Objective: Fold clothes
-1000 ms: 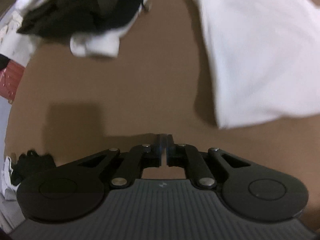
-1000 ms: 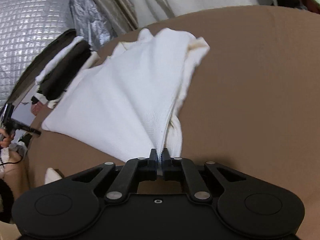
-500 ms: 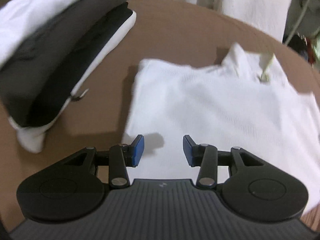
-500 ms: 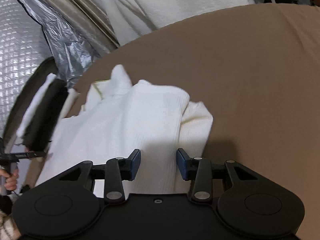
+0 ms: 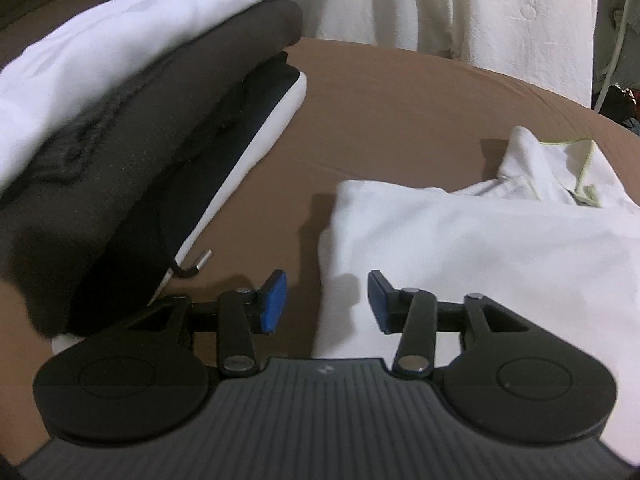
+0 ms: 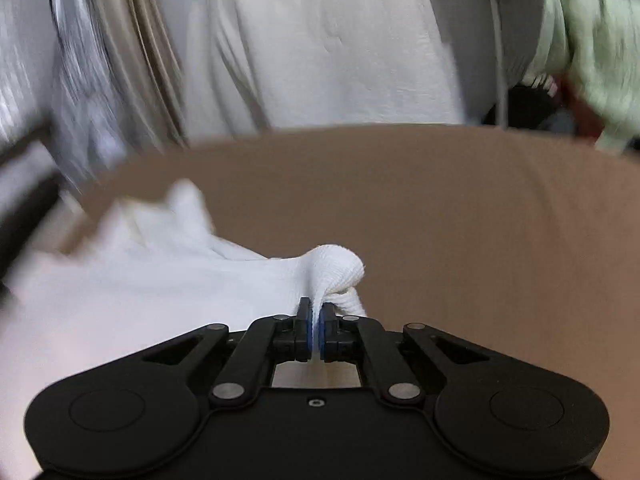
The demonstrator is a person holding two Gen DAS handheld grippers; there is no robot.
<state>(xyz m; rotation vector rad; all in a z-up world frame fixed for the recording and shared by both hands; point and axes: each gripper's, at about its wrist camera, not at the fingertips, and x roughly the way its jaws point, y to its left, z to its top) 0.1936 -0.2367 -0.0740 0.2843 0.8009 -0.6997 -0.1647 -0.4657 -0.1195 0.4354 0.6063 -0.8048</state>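
Right tool re-pinched on white shirt edge; left tool spreading over near corner.

Right tool [image 6: 316,322] clamped again on a fold of the white shirt [image 6: 132,300], released half a second ago. Left tool [image 5: 327,298] opening, shirt edge between, unpinched. Shirt low right on brown table [image 5: 400,112]; folded stack [image 5: 132,140] upper left. Next fold likely starting.

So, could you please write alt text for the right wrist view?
The right gripper is shut on a bunched corner of a white garment, whose cloth humps up just beyond the fingers. The garment lies on a brown surface, with pale fabric hanging blurred behind.
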